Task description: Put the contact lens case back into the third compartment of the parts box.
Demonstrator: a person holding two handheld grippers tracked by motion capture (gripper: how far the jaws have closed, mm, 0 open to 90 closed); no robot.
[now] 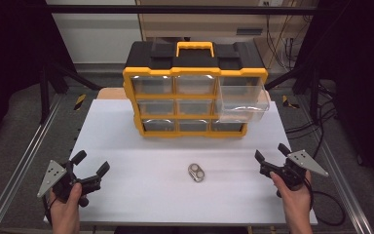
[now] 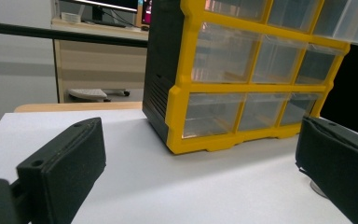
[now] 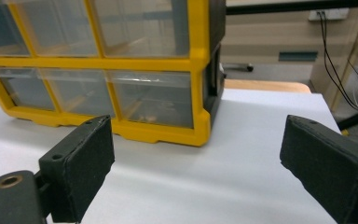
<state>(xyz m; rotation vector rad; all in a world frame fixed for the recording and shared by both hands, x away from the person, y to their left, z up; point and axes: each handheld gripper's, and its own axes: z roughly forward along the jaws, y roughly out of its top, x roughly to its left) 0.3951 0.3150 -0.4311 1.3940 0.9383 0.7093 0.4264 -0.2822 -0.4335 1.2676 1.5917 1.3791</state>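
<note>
The white table takes up the middle of the high view, with metal rails running along its left and right edges and dark floor beyond. At 12 o'clock on the table stands a yellow-and-black drawer cabinet with a yellow carry handle on top and three rows of clear drawers. The top drawer at the cabinet's 3 o'clock side, a clear drawer, is pulled well out and overhangs the rows beneath it; the other drawers sit flush. Behind the cabinet, a wooden surface shows at the table's far edge, and cables hang at 1 o'clock.

Near the table's centre, slightly toward 5 o'clock, a small silver two-button object lies flat, well apart from the cabinet and from both grippers, with bare table all round it.

At 8 o'clock the left gripper is held by the person's left hand, jaws spread wide with nothing between them; in the left gripper view the cabinet's near corner stands ahead between the jaws. At 4 o'clock the right gripper sits in the right hand, jaws likewise wide and empty, aimed at the cabinet's lower corner in the right gripper view.
</note>
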